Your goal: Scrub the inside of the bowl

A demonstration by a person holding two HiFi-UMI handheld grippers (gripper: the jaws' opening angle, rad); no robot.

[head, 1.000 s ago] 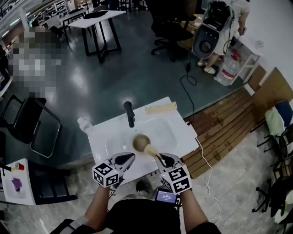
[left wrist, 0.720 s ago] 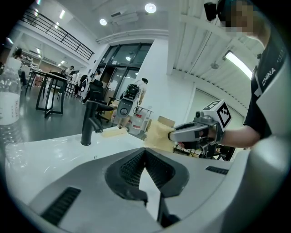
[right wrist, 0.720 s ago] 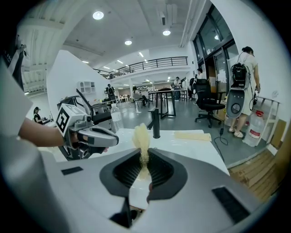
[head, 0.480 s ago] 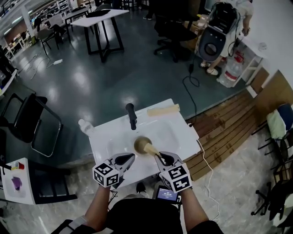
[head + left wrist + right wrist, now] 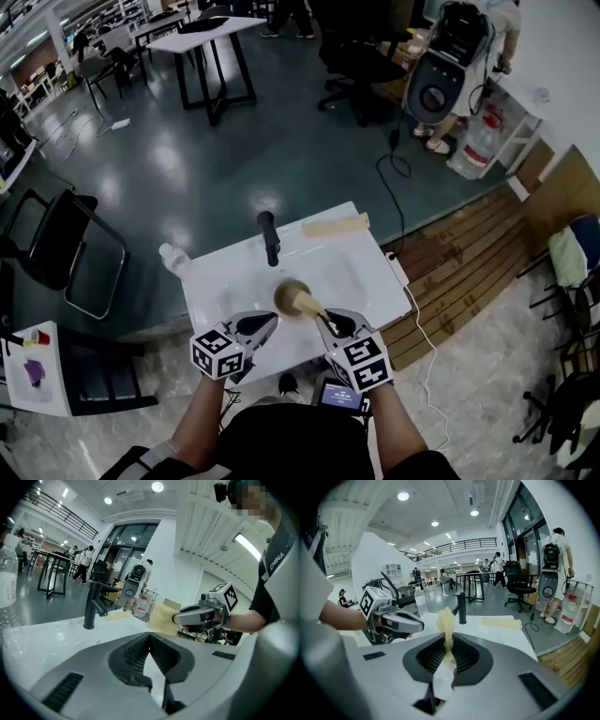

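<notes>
The right tongs are clamped on a pale, fibrous scrubber, whose tuft sticks out past their tips. In the head view these right tongs point toward the sink, and the scrubber reaches from them to the near right rim of the bowl, touching it. The left tongs are pressed together with nothing between them. In the head view the left tongs hang over the near edge of the worktop, just left of the bowl and apart from it.

The bowl is brown and round and sits upright in the white basin, directly in front of the black tap. Neither gripper view shows the bowl, because each gripper's own body covers it.

The basin is sunk into a white worktop. A clear plastic bottle stands at the worktop's far left corner. A flat beige board lies along the far edge, right of the tap. Beyond the worktop is a dark glossy floor, with a black chair to the left and a black cable trailing across it. Wooden planks cover the floor at the right.
</notes>
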